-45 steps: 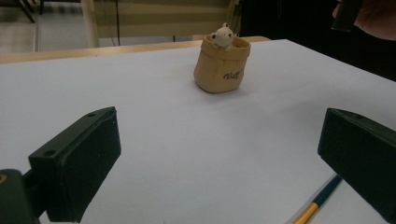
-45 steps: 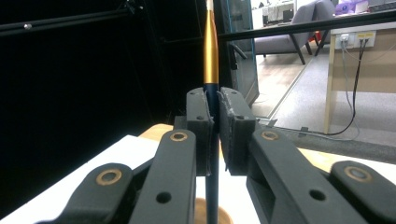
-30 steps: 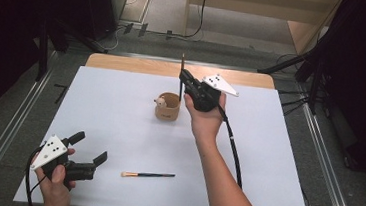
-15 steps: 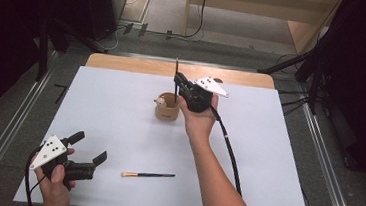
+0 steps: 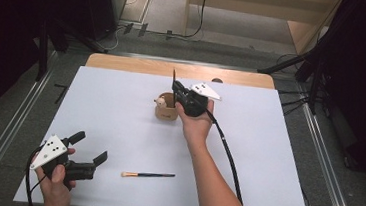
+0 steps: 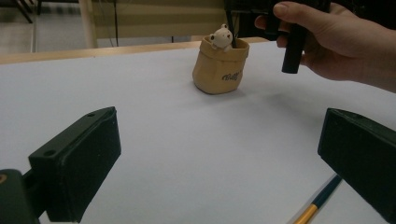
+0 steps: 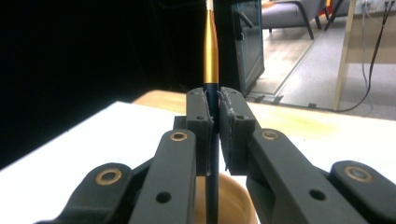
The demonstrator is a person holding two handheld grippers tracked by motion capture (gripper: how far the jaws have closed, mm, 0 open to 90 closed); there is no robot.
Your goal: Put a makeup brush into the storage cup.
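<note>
A tan sack-shaped pot with a small white bear on its rim stands at the table's middle back. My right gripper hovers just above it, shut on a dark-handled brush held upright. The brush's gold ferrule points up, and its lower end reaches down into the pot's mouth. A second brush lies flat near the front edge. My left gripper rests at the front left, open, with nothing between its fingers. That brush's end shows by its right jaw.
The white table top has a wooden strip along its back edge. Metal rails run along both sides. The right gripper's cable trails over the table beside the forearm.
My right gripper has sunk and shifted left with the brush, from beside the pot to right over it. The left gripper and the lying brush have stayed put.
</note>
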